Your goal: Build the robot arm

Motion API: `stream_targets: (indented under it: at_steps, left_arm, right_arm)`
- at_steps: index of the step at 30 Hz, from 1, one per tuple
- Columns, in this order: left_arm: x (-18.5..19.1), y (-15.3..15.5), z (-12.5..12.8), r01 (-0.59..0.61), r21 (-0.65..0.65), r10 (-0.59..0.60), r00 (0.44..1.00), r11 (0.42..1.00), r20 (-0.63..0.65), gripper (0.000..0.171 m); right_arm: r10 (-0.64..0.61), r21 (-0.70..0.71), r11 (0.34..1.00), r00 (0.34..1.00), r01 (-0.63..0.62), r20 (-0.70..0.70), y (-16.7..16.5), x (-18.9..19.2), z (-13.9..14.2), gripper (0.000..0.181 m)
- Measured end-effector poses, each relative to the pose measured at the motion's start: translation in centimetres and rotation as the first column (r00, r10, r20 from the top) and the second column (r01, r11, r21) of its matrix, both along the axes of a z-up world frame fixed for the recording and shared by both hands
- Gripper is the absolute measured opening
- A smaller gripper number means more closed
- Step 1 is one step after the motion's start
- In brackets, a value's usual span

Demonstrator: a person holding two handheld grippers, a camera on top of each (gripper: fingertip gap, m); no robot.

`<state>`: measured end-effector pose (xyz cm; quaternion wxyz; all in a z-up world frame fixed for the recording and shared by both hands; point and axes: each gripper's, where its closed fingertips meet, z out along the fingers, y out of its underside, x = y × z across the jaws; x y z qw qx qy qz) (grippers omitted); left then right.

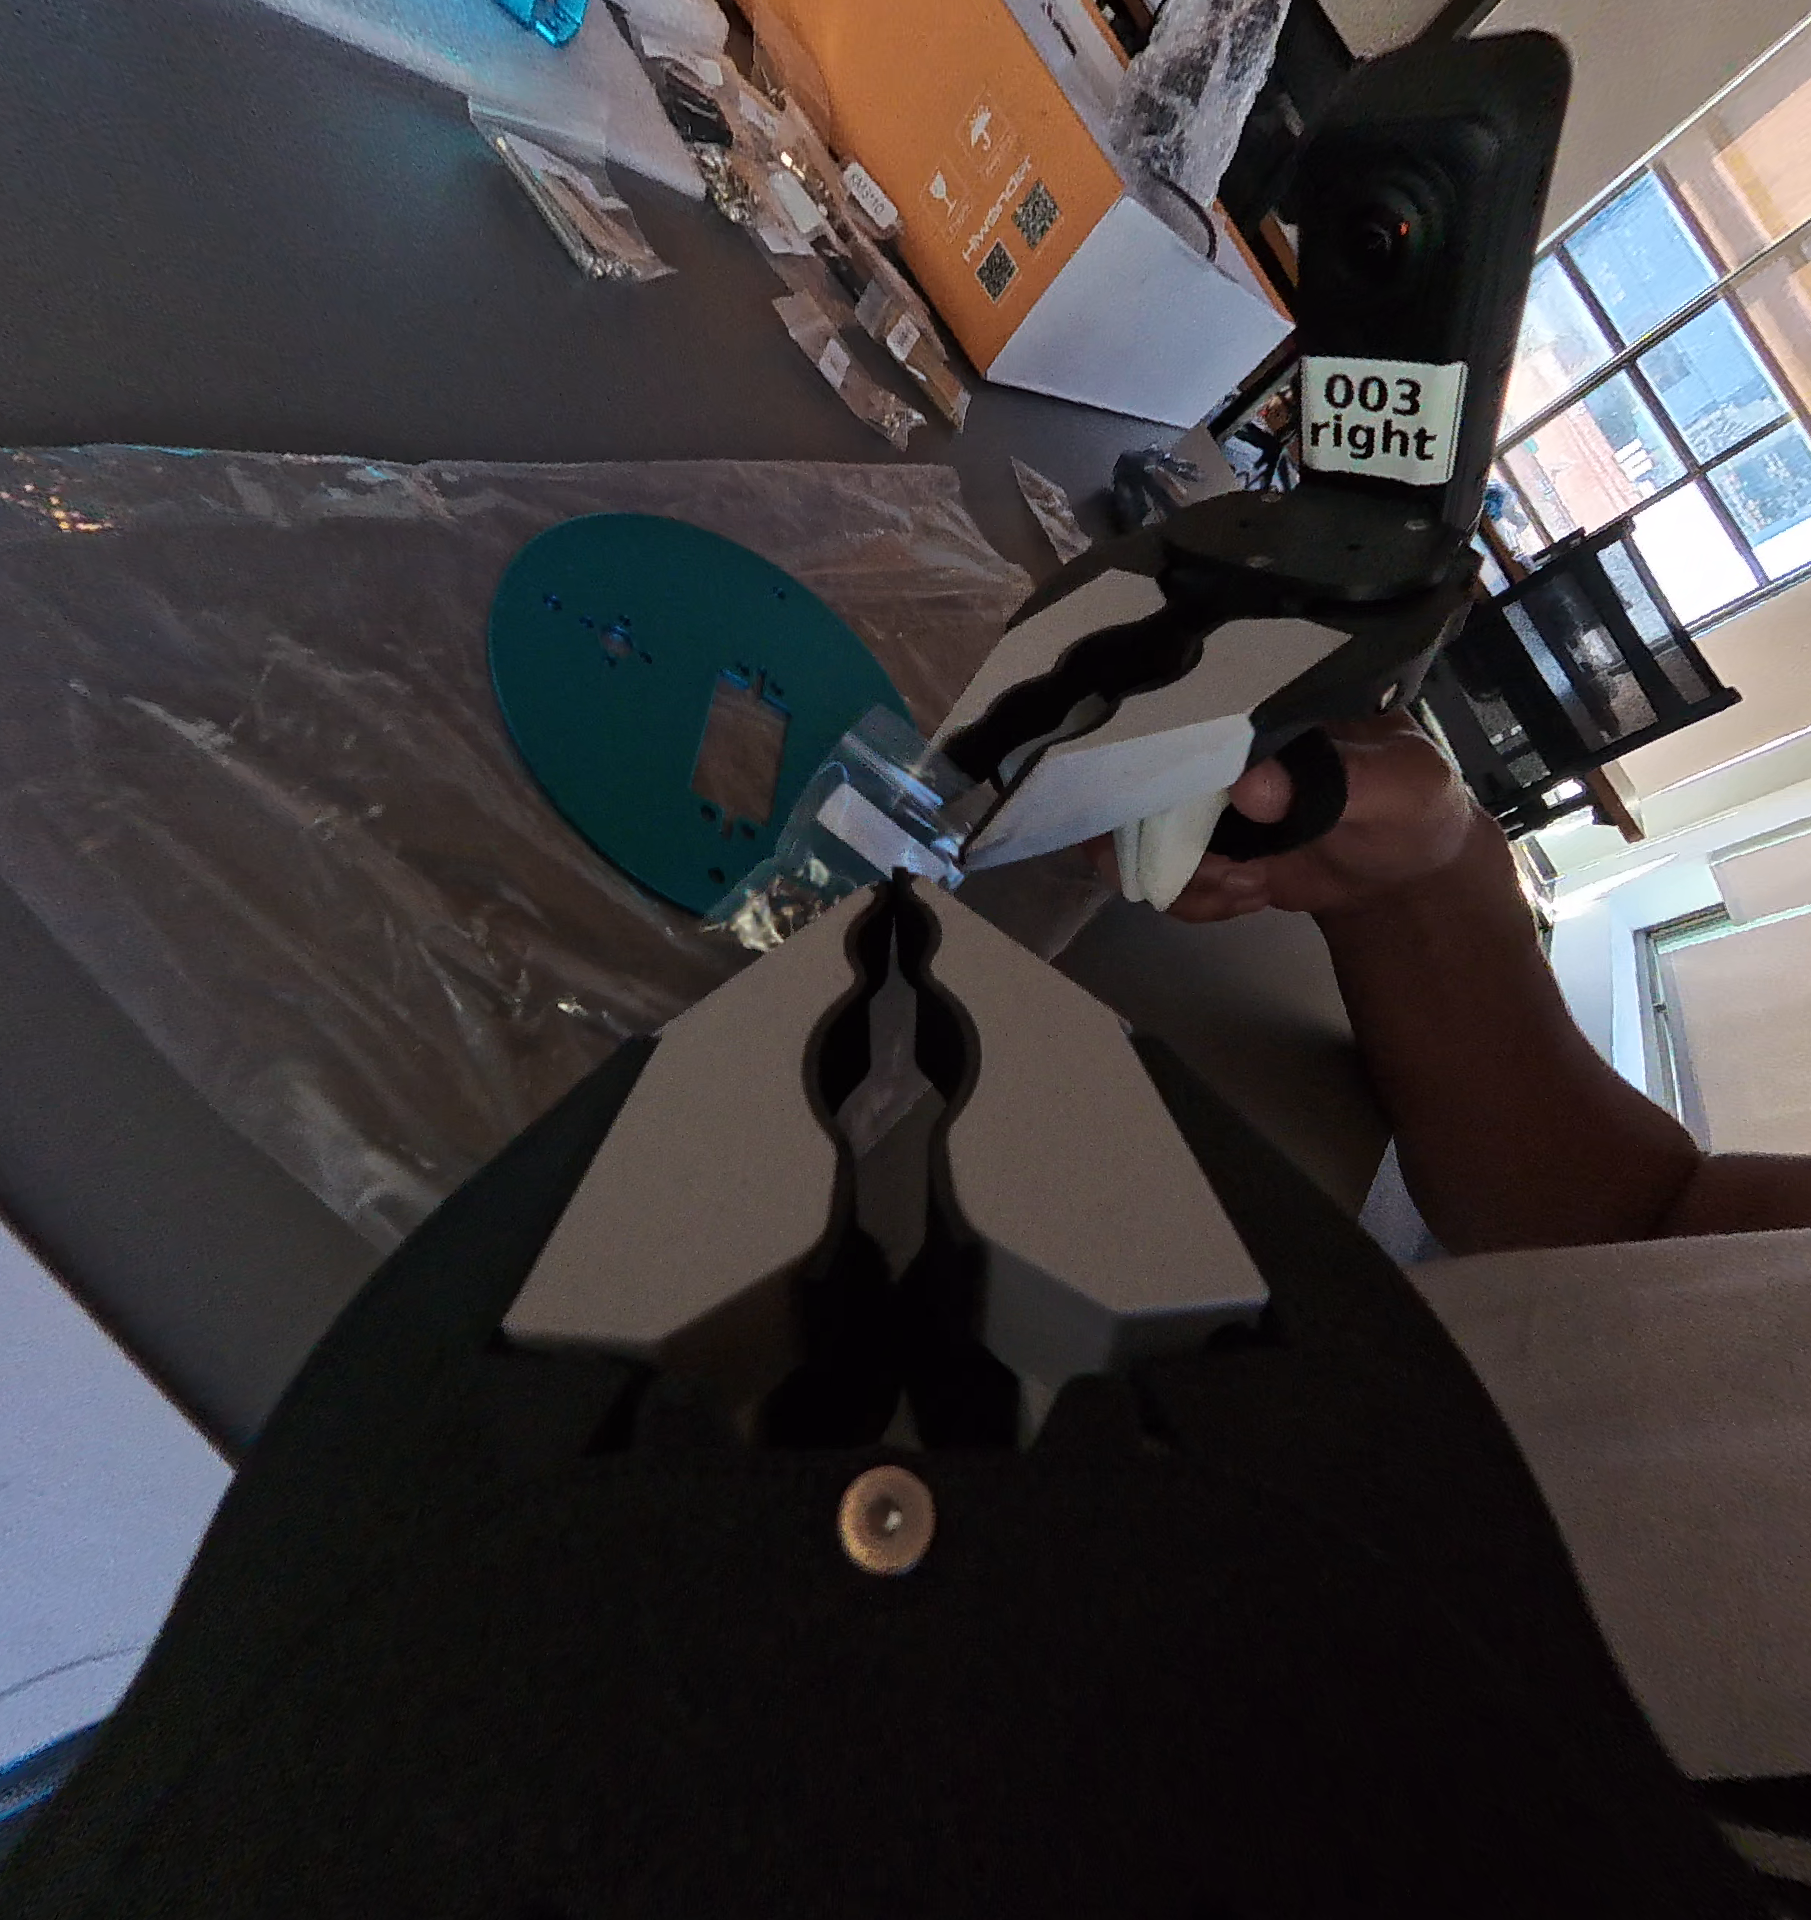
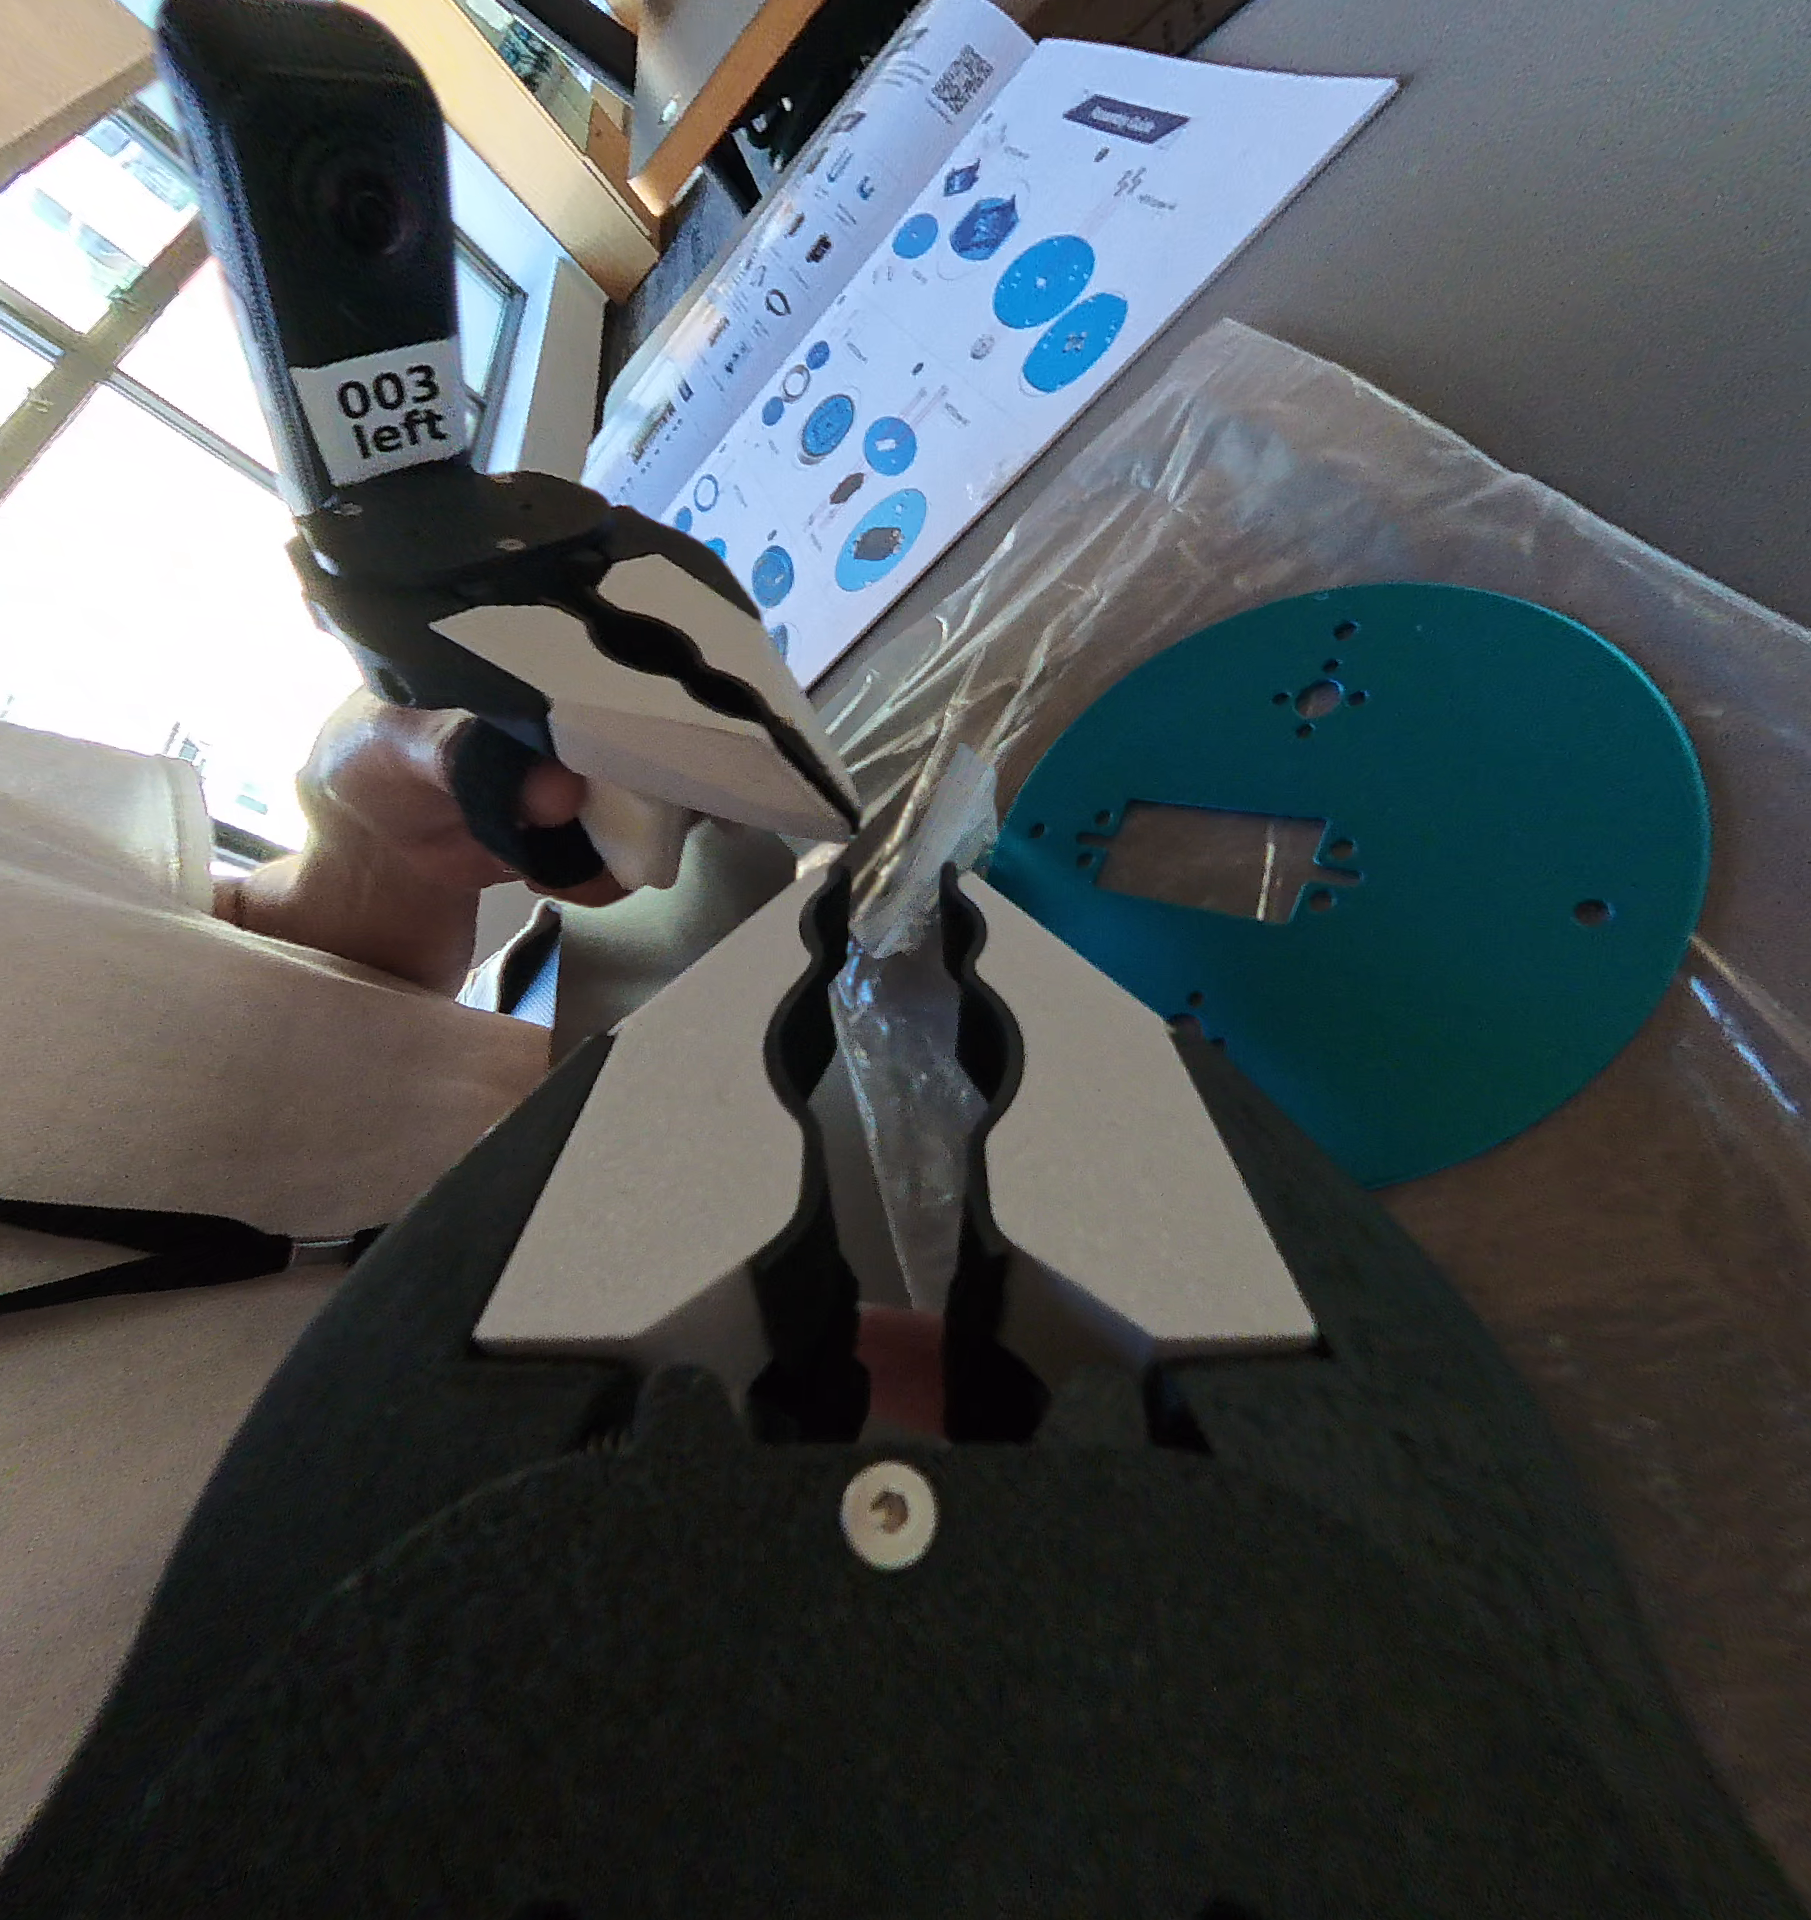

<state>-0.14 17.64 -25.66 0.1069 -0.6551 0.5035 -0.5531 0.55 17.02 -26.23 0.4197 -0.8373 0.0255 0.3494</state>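
On the dark surface (image 1: 257, 343) in the left wrist view lies a sheet of clear plastic wrap (image 1: 257, 727), and on it, left of centre, rests a flat teal disc (image 1: 610, 727) with a rectangular cut-out and small holes. Near the middle, the left hand-held gripper (image 1: 899, 894) has its jaws drawn together to a thin slit, its tips pinching the edge of a small clear plastic bag (image 1: 859, 800) that holds a pale block. The right hand-held gripper (image 1: 958, 831) comes in from the right, gripped by a person's hand (image 1: 1327, 821), and clamps the same bag from the other side. Far off, an orange and white box (image 1: 994, 187) stands with small packets of parts (image 1: 828, 281) strewn to its left.

From the right wrist view, the right hand-held gripper (image 2: 896, 899) stands narrow, with the crumpled bag (image 2: 916, 883) caught between its jaws and running back along them. The left hand-held gripper (image 2: 849, 816) reaches in from the upper left, nearly closed, its tip meeting the bag. The disc (image 2: 1452, 987) lies just right of the bag on the wrap (image 2: 1296, 499). Farther away, an open instruction booklet (image 2: 984, 312) with blue diagrams lies on the surface (image 2: 1607, 260).
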Motion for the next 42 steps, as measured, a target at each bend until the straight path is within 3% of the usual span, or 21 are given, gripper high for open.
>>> stream_targets:
  at_steps: [8, 17, 24, 42]
  left_arm:
    - [0.5, -0.5, 0.9, 0.033, -0.07, -0.031, 0.999, 0.997, 0.037, 0.007]
    - [0.1, -0.9, 2.1, 0.052, -0.222, -0.033, 0.996, 0.974, 0.087, 0.014]
    - [0.2, -0.7, 1.5, 0.037, -0.219, -0.02, 0.997, 0.975, 0.079, 0.0]
    - [-0.3, -0.8, 1.4, 0.064, -0.148, -0.05, 0.994, 0.987, 0.1, 0.0]
  right_arm:
    - [0.053, 0.048, 0.998, 0.994, -0.049, -0.095, 0.1, -1.3, 1.2, 0.014]
    - [0.085, 0.059, 0.995, 0.993, -0.081, -0.079, 0.0, -2.1, 1.2, 0.016]
    - [0.094, 0.054, 0.994, 0.992, -0.09, -0.085, 0.0, -2.3, 1.1, 0.015]
    - [0.069, 0.054, 0.997, 0.984, -0.06, -0.166, 0.2, -1.8, 1.4, 0.008]
